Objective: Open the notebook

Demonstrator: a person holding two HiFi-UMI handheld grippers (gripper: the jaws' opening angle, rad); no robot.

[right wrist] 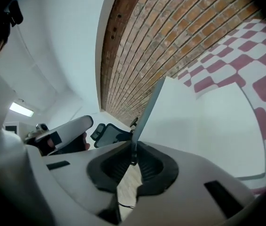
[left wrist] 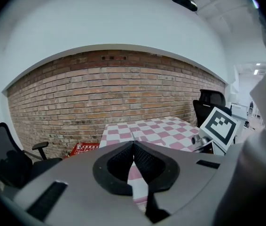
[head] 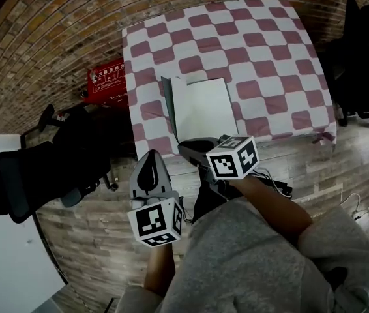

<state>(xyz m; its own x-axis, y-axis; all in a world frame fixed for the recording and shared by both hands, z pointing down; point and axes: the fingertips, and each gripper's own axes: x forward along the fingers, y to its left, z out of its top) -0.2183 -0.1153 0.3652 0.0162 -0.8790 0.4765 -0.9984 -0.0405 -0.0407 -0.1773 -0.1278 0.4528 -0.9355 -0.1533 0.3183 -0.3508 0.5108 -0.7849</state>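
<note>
The notebook lies near the front edge of the pink and white checked table. Its white inner page faces up and its thin grey cover stands up along the left side. My right gripper is at the notebook's near left corner, and in the right gripper view its jaws are shut on the lower edge of the raised cover. My left gripper hovers off the table, in front of it and to the left. Its jaws are shut with nothing between them.
A red box stands on the floor by the brick wall, left of the table. Black office chairs stand at the left and at the far right. Cables lie on the wooden floor at the right.
</note>
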